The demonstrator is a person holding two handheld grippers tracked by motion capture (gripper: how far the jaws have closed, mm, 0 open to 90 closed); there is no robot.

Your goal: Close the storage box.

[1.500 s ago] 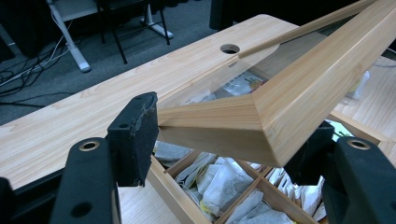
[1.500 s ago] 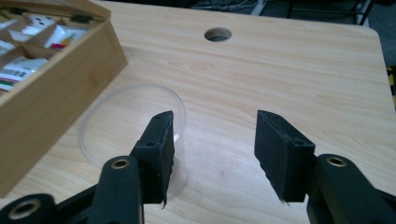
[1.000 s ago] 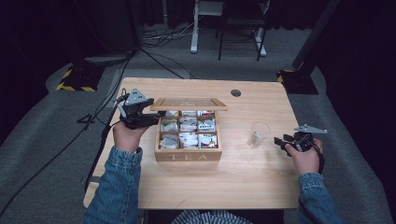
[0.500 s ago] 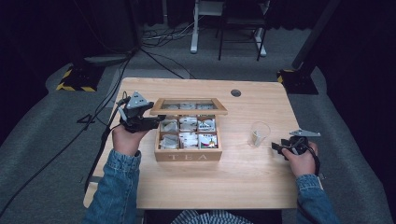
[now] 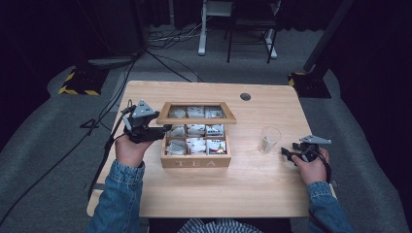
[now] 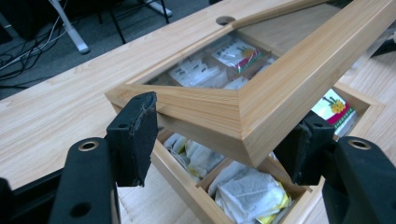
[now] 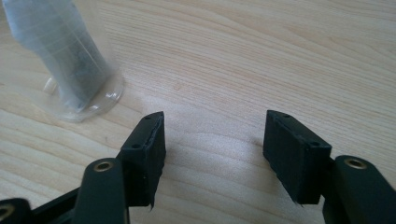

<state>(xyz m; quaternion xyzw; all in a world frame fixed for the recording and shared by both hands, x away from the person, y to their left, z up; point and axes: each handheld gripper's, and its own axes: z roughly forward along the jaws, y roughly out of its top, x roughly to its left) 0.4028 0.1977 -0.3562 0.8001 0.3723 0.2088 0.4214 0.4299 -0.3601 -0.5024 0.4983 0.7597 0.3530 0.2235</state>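
Note:
A wooden tea box (image 5: 196, 162) marked TEA sits mid-table, with several bagged teas in its compartments. Its glass-paned lid (image 5: 197, 120) hangs part-way down over the back row. My left gripper (image 5: 165, 130) is at the box's left side. In the left gripper view its jaws stand open (image 6: 219, 126) on either side of the lid's near corner (image 6: 243, 140), with tea bags (image 6: 243, 196) below. To the right stands a clear glass (image 5: 268, 139) with a tea bag in it. My right gripper (image 5: 286, 153) rests open just right of it. The glass (image 7: 79, 79) sits left of its jaws (image 7: 215, 140).
The wooden table (image 5: 243, 194) has a round cable hole (image 5: 245, 96) at the back. Cables trail off the left edge onto grey carpet. Desk legs (image 5: 201, 29) and a yellow-black striped base (image 5: 80, 80) stand on the floor beyond.
The lid has swung lower toward the box, with my left gripper drawing slightly nearer to the person. The right gripper has edged a little left and nearer the table's front.

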